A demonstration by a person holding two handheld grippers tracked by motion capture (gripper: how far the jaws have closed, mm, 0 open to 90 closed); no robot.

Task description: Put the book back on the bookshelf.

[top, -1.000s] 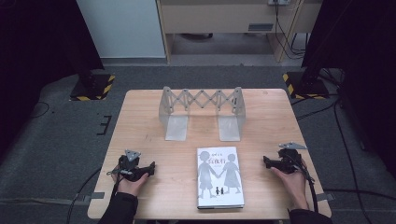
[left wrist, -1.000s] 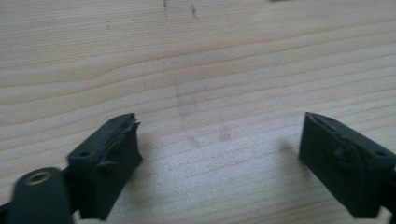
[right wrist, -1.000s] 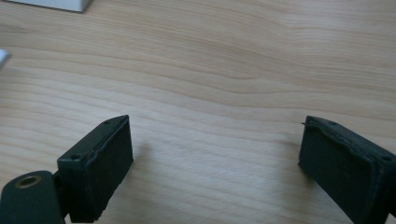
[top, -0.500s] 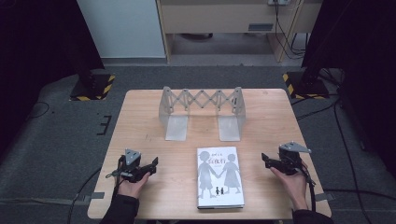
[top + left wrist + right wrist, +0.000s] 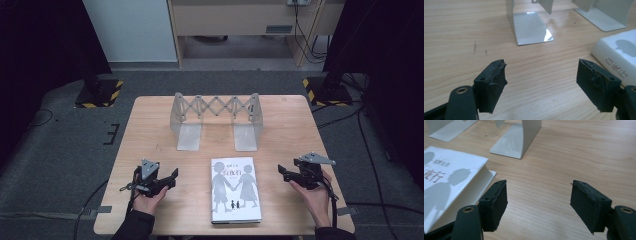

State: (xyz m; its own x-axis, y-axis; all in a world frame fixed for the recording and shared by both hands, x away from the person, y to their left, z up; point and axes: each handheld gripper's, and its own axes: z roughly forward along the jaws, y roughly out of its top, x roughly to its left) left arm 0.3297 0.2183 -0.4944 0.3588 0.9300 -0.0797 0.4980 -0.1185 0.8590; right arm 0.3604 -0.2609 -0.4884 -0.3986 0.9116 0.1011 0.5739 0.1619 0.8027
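Both hands rest low at the near table edge. Left gripper (image 5: 172,176) and right gripper (image 5: 283,172) flank the flat-lying book (image 5: 235,189); jaws apart, just been closing, nothing between.

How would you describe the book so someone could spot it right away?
Start at the wooden table; the book lies flat at its near edge, in front of the metal rack. Its white cover shows two grey figures holding hands, unlike the bare silver rack.
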